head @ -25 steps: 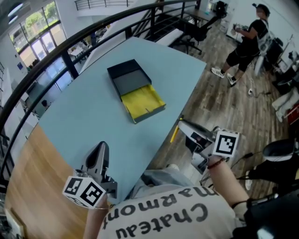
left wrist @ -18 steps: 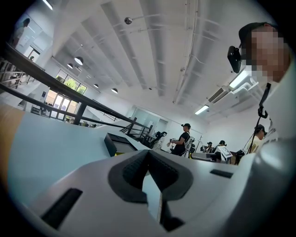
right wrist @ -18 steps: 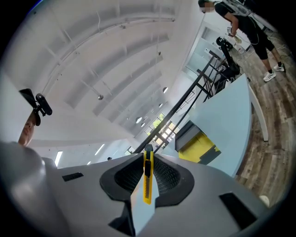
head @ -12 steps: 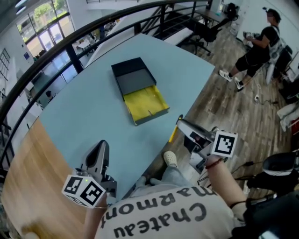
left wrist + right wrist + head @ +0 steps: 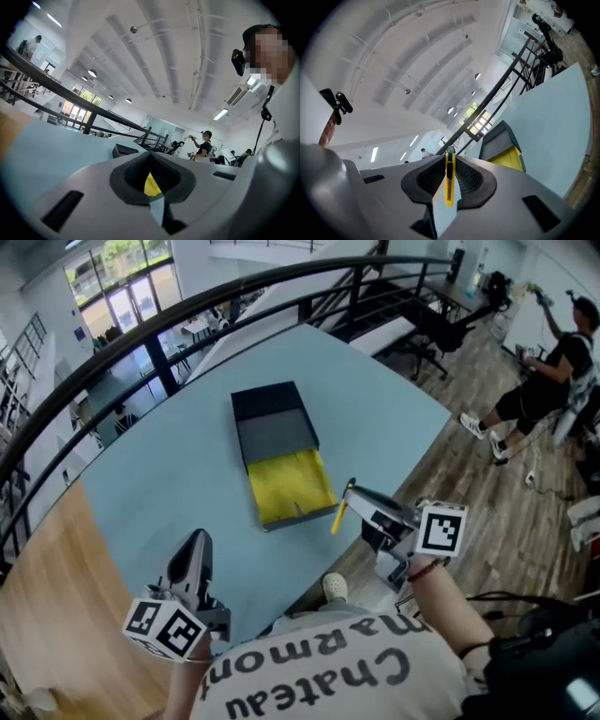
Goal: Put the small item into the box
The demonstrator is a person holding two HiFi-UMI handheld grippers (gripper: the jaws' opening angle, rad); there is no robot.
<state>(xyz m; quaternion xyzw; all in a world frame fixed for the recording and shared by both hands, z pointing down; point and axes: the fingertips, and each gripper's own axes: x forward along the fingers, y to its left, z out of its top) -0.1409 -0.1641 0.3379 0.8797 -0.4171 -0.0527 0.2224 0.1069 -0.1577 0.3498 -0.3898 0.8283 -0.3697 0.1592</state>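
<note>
Dark curved railing (image 5: 141, 329) is running round the far side and wood plank floor (image 5: 450, 474) is showing to the right. A person in dark clothes (image 5: 548, 381) is standing on it, well apart from the work.

Big pale-blue counter (image 5: 169, 484) is filling the middle of the head view. At the bottom edge, the wearer's light shirt (image 5: 319, 671) is showing black print reading "Chateau Marmont", upside down to the camera.

The box (image 5: 272, 423) is lying flat near the counter's middle: dark sleeve on the far side, yellow tray (image 5: 291, 488) sliding out toward the wearer, nothing visible in it.

Right hand-held gripper (image 5: 352, 488), with a square-marker cube (image 5: 441, 529) on its back, is hanging over the counter's near right edge. Its jaws are pinching a yellow utility knife (image 5: 339, 512) edge-on between the ribbed pads (image 5: 468, 178). The knife is sticking out past the tips, just beside the tray's near right corner and not inside it.

Left hand-held gripper (image 5: 195, 549), marker cube (image 5: 164, 629) behind it, is sitting over the counter's near side, well apart from the box. Its jaws are pressed together, nothing pinched. In the left gripper view only a sliver of the tray is showing beyond the notch between the pads.

No print is readable on box or knife.
</note>
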